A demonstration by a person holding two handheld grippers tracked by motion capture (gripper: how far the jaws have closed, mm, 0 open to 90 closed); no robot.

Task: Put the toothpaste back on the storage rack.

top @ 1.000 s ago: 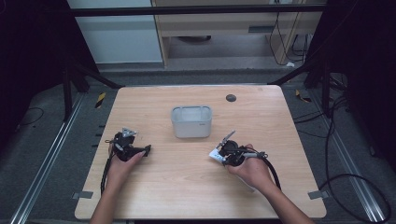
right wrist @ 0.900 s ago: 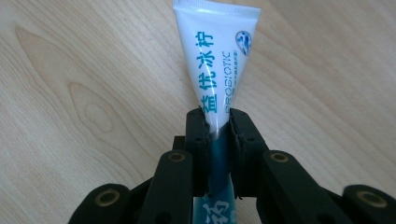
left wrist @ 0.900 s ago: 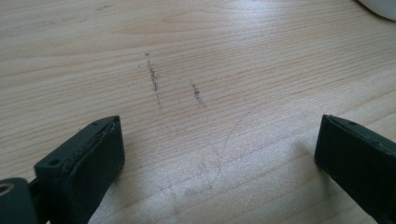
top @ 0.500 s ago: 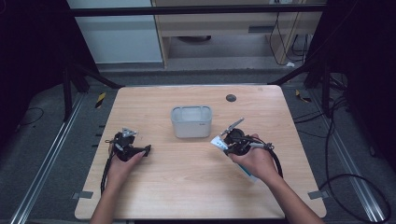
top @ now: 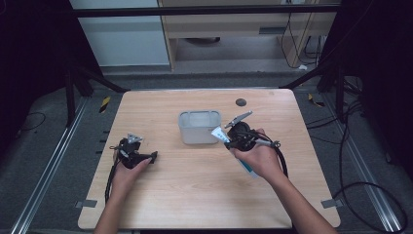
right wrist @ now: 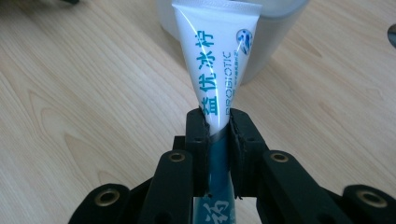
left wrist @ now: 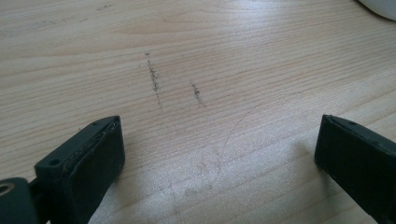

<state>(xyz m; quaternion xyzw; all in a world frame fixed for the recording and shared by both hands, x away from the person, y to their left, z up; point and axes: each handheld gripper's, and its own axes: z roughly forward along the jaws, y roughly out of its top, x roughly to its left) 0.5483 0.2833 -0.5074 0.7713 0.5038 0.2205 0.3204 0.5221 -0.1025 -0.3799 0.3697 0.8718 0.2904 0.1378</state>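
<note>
A white toothpaste tube [right wrist: 217, 60] with teal lettering is clamped in my right gripper [right wrist: 217, 140], its flat crimped end pointing at the translucent grey bin [right wrist: 275, 32]. From above, the right gripper [top: 233, 138] is lifted just right of the bin [top: 199, 127], the tube [top: 219, 133] tilted toward the bin's right wall. My left gripper [top: 150, 157] rests low on the table at the left, jaws wide apart. Bare wood lies between its two black pads [left wrist: 93, 158].
The wooden table [top: 195, 195] carries a small dark round mark [top: 240, 102] behind the bin. Faint dark scuffs [left wrist: 154, 79] mark the wood ahead of the left gripper. Cables trail from both grippers; black frame posts and floor cables surround the table.
My right gripper has risen and moved forward and left with the tube, from the table surface up to the bin's right side. The left gripper has stayed put.
</note>
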